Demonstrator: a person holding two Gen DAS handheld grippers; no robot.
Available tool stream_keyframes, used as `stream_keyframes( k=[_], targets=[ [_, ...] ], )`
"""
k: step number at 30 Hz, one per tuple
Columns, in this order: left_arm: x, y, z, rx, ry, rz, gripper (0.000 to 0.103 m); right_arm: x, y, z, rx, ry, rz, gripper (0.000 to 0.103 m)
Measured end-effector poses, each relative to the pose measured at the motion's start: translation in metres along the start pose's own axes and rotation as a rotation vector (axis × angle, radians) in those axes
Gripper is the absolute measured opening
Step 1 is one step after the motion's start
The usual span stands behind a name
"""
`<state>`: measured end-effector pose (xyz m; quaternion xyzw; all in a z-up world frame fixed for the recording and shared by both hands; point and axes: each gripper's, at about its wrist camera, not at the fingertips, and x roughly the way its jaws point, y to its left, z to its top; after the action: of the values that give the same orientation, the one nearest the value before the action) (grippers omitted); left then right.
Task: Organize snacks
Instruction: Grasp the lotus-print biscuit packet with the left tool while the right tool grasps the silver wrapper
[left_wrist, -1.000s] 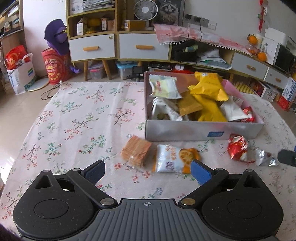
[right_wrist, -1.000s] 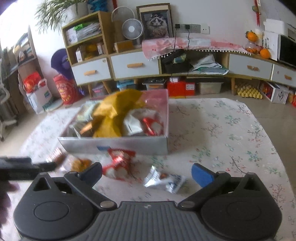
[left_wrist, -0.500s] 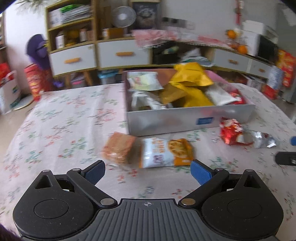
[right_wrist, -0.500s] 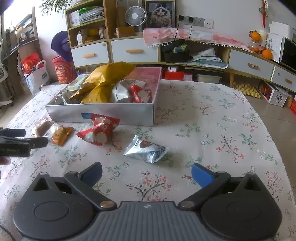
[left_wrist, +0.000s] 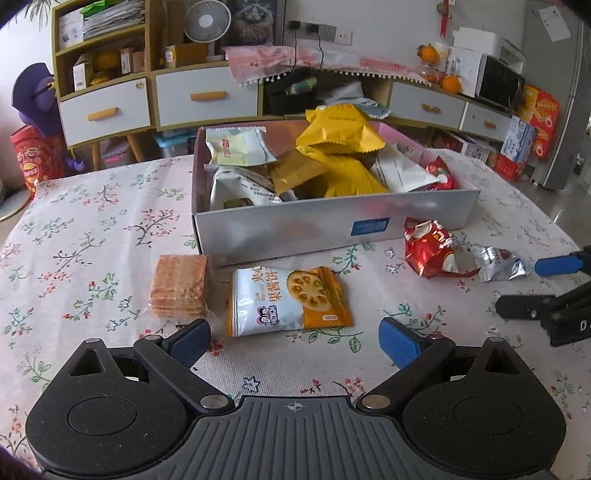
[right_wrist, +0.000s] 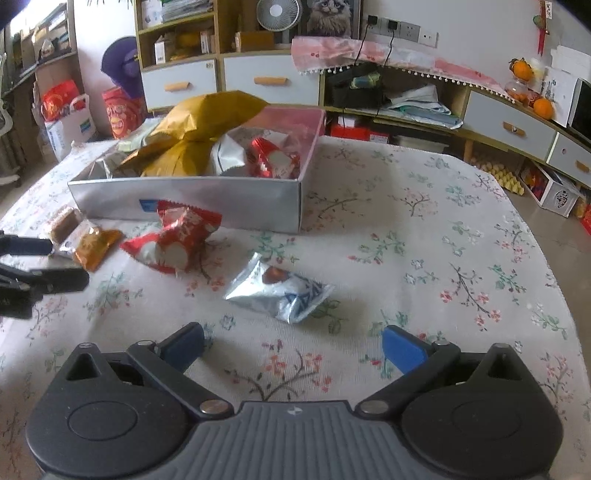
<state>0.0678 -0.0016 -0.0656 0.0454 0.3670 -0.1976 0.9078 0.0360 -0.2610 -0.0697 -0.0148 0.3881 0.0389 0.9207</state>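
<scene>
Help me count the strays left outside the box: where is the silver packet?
The silver packet lies on the tablecloth just ahead of the open right gripper, right of the red packet, outside the box.

One silver box (left_wrist: 332, 225) stands on the worktop (left_wrist: 92, 229). Four snack packets lie loose outside it: one clear pack of wafers (left_wrist: 179, 290), one white-and-orange biscuit packet (left_wrist: 288, 301), one red packet (left_wrist: 426, 247) and one silver packet (right_wrist: 280, 291). Inside the box, at least three yellow packets (left_wrist: 341, 133) show, along with one pale green-and-white packet (left_wrist: 238, 146), one red packet at the right end (left_wrist: 441, 177) and several white or silver ones whose number cannot be told.
</scene>
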Motion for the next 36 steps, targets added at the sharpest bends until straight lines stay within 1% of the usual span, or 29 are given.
stream_keyframes(
  k=[5, 12, 15, 17, 20, 22, 25, 29, 31, 33, 34, 36],
  targets=[
    [0.006, -0.005, 0.001, 0.039, -0.011, 0.026, 0.098, 0.004, 0.000, 0.004, -0.007, -0.015, 0.006, 0.090],
    [0.010, -0.010, 0.006, 0.026, -0.018, 0.032, 0.097, 0.010, -0.002, 0.009, 0.004, -0.023, 0.007, 0.090],
    [0.010, -0.013, 0.007, 0.023, -0.028, 0.034, 0.092, 0.011, -0.002, 0.010, 0.004, -0.026, 0.006, 0.090],
    [0.010, -0.017, 0.008, 0.031, -0.034, 0.032, 0.085, 0.011, -0.002, 0.010, 0.003, -0.029, 0.004, 0.090],
    [0.010, -0.019, 0.009, 0.039, -0.041, 0.030, 0.077, 0.011, -0.002, 0.011, -0.002, -0.032, 0.000, 0.087],
    [0.010, -0.019, 0.009, 0.032, -0.043, 0.035, 0.074, 0.011, -0.001, 0.012, -0.005, -0.032, -0.001, 0.086],
    [0.010, -0.020, 0.010, 0.032, -0.045, 0.038, 0.068, 0.010, -0.001, 0.012, -0.008, -0.038, 0.005, 0.079],
    [0.009, -0.019, 0.010, 0.034, -0.044, 0.040, 0.061, 0.008, -0.001, 0.013, -0.012, -0.047, 0.008, 0.068],
    [0.008, -0.019, 0.011, 0.032, -0.043, 0.041, 0.059, 0.006, -0.001, 0.013, -0.011, -0.051, 0.013, 0.062],
    [0.008, -0.019, 0.010, 0.032, -0.043, 0.041, 0.059, 0.004, 0.000, 0.013, -0.014, -0.054, 0.017, 0.052],
    [0.008, -0.019, 0.010, 0.032, -0.044, 0.042, 0.059, 0.004, 0.001, 0.014, -0.015, -0.055, 0.020, 0.051],
    [0.008, -0.018, 0.010, 0.036, -0.045, 0.042, 0.059, 0.003, 0.002, 0.014, -0.017, -0.057, 0.026, 0.046]
  ],
)
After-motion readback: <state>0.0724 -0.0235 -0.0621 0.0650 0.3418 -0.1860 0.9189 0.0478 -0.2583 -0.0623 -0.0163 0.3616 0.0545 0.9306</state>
